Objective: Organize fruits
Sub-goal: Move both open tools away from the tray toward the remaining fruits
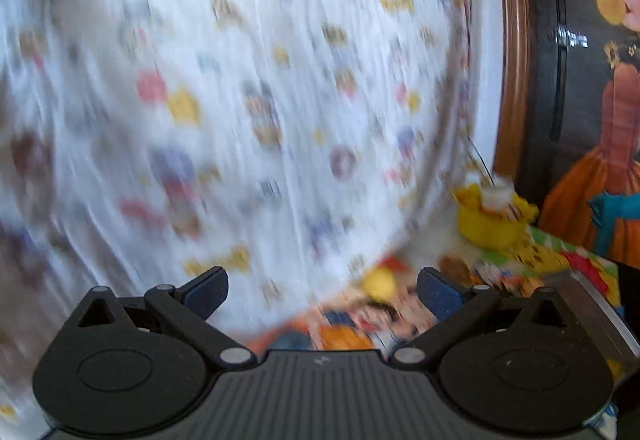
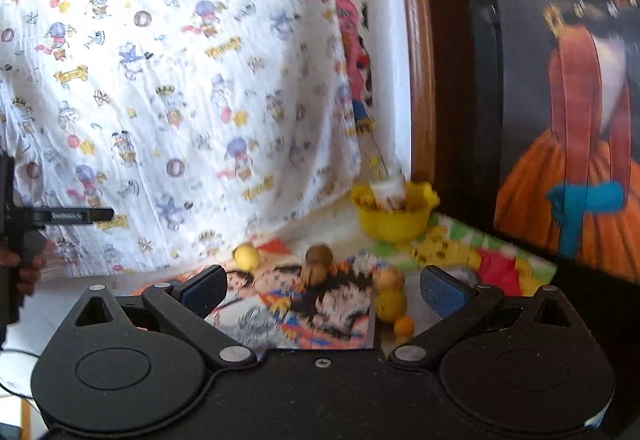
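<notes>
In the right wrist view a yellow bowl (image 2: 394,217) stands at the back of a colourful cartoon mat (image 2: 460,248). Loose fruits lie on the mat: a yellow one (image 2: 246,256) at the left, two brown ones (image 2: 318,264) in the middle, and a tan (image 2: 388,278), a yellow (image 2: 390,304) and a small orange one (image 2: 404,327) in a row. My right gripper (image 2: 324,294) is open and empty, above the mat. My left gripper (image 1: 322,290) is open and empty; its blurred view shows the bowl (image 1: 492,230) and a yellow fruit (image 1: 378,282).
A white cloth with cartoon prints (image 2: 180,79) hangs behind and left of the mat. A brown wooden frame (image 2: 420,79) and a dark picture of a woman in an orange dress (image 2: 580,119) stand at the right. The other gripper's handle (image 2: 24,224) shows at the left edge.
</notes>
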